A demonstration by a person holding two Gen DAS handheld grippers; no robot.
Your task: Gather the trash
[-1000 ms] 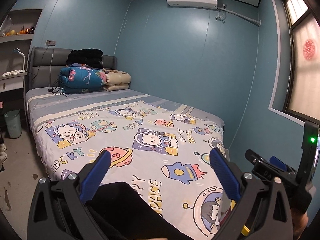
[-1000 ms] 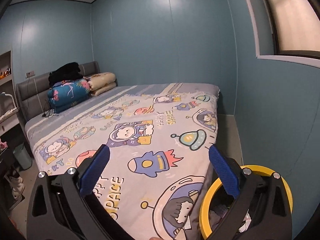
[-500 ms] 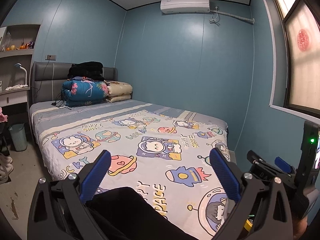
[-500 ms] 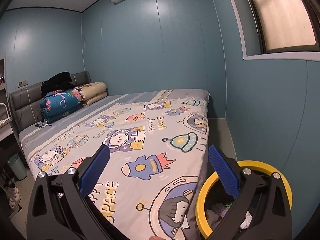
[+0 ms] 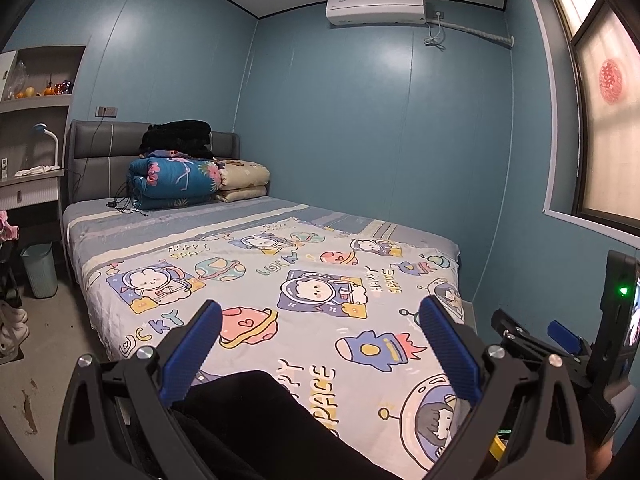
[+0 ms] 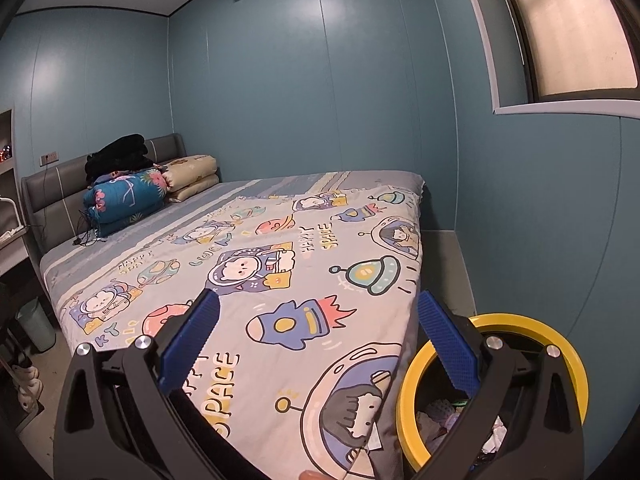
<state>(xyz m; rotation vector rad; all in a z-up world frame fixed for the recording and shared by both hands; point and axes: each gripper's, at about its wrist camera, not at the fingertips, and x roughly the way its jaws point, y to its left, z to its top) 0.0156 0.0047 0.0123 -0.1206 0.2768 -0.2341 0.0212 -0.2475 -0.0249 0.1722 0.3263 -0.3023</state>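
Observation:
A yellow-rimmed trash bin (image 6: 568, 344) stands on the floor at the bed's foot corner, holding crumpled paper and wrappers (image 6: 438, 412). My right gripper (image 6: 318, 340) is open and empty, held above the bed's foot end, with its right finger over the bin's rim. My left gripper (image 5: 320, 346) is also open and empty, above a dark-clothed leg (image 5: 256, 412). The other gripper's body (image 5: 560, 344) shows at the right edge of the left wrist view. A sliver of the bin's yellow rim (image 5: 497, 449) peeks below it. I see no loose trash on the bed.
The bed (image 5: 280, 264) with a cartoon space-print cover fills the room's middle. Folded quilts and dark clothes (image 5: 180, 168) lie at the headboard. A pale green bin (image 5: 40, 268) and shoes (image 5: 12, 328) stand on the floor at left. Blue walls close in on the right.
Both views have tilted upward and pulled back slightly, so more wall and ceiling show. More of the yellow-rimmed bin has come into the right wrist view. Both grippers stay open.

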